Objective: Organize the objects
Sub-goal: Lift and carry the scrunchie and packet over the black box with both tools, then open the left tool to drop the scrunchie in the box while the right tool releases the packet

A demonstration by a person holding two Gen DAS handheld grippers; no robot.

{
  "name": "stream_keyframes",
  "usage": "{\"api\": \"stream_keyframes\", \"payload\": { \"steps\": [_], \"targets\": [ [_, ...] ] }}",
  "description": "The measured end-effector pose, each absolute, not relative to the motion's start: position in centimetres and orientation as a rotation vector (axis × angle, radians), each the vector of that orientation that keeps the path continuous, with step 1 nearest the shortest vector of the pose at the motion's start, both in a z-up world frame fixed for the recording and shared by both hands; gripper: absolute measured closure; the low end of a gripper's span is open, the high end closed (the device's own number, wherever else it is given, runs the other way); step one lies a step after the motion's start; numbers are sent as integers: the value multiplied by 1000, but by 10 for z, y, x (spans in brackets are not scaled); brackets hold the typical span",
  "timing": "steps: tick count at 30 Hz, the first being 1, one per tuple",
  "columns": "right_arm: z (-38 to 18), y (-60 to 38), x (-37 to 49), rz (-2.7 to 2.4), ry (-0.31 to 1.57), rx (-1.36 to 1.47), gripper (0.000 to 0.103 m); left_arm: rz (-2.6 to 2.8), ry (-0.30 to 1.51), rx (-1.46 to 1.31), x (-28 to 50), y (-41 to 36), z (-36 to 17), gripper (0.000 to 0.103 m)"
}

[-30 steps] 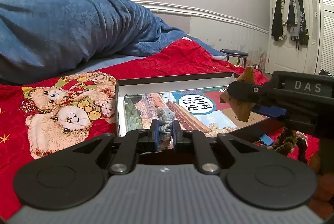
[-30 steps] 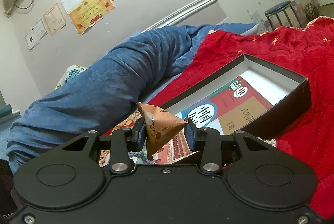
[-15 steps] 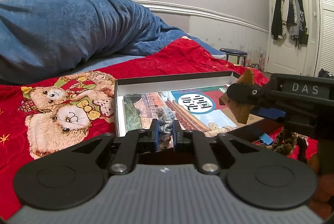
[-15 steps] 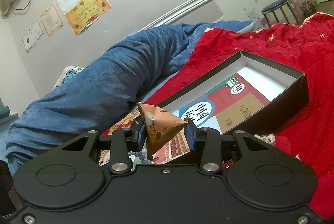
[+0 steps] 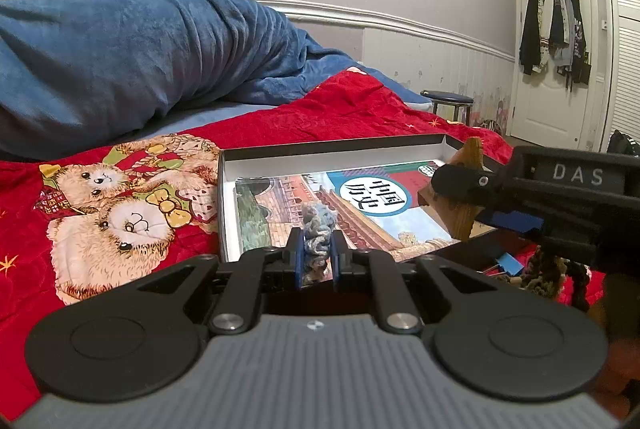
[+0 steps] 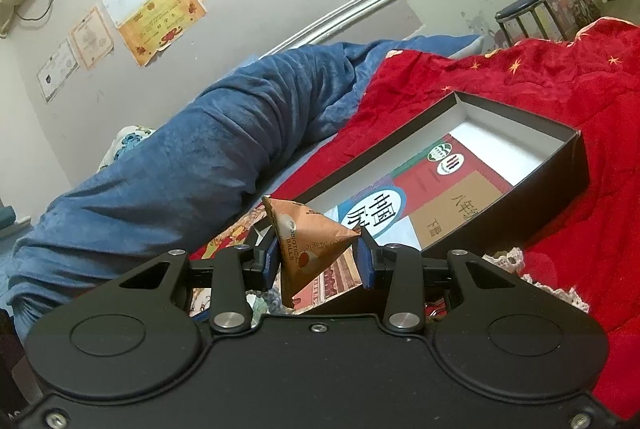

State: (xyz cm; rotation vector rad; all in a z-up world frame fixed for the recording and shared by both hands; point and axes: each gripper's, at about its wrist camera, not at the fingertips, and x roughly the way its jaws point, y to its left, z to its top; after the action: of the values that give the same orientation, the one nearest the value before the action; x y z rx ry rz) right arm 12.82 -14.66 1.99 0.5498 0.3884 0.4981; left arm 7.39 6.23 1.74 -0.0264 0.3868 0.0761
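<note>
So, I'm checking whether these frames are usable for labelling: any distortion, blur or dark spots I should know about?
Left wrist view: fisheye bends the white wall moulding; the grey-blue knitted yarn piece between the left gripper fingers is sharp; the lower right corner is dark. Right wrist view: strongly tilted, walls curve; the orange pyramid snack packet in the right gripper is crisp, print readable.

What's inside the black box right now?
Inside the black box lies a book, cover up, leaving bare white floor at the far end. What's under the book is hidden, and the grippers block the near end.
</note>
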Motion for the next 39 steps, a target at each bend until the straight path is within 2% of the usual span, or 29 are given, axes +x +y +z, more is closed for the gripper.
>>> {"api": "stream_keyframes", "payload": {
  "steps": [23, 24, 25, 29, 33, 35, 37, 39],
  "targets": [
    [8, -119, 162, 543, 405, 528, 66, 138, 416, -6, 82, 62, 12, 81],
    [8, -121, 163, 552, 401, 542, 66, 138, 420, -7, 82, 62, 11, 70],
    [7, -123, 163, 557, 399, 554, 66, 136, 420, -8, 82, 62, 11, 63],
    [1, -127, 164, 570, 385, 575, 66, 134, 406, -4, 80, 61, 11, 57],
    [-2, -127, 163, 576, 375, 572, 66, 129, 399, -4, 80, 61, 11, 36],
    [-2, -127, 162, 578, 372, 567, 66, 136, 393, -3, 80, 61, 11, 29],
    [-3, -127, 160, 579, 367, 564, 66, 139, 386, 0, 79, 60, 11, 26],
    [-4, -126, 160, 579, 363, 561, 65, 145, 379, 3, 78, 60, 11, 18]
  ]
}}
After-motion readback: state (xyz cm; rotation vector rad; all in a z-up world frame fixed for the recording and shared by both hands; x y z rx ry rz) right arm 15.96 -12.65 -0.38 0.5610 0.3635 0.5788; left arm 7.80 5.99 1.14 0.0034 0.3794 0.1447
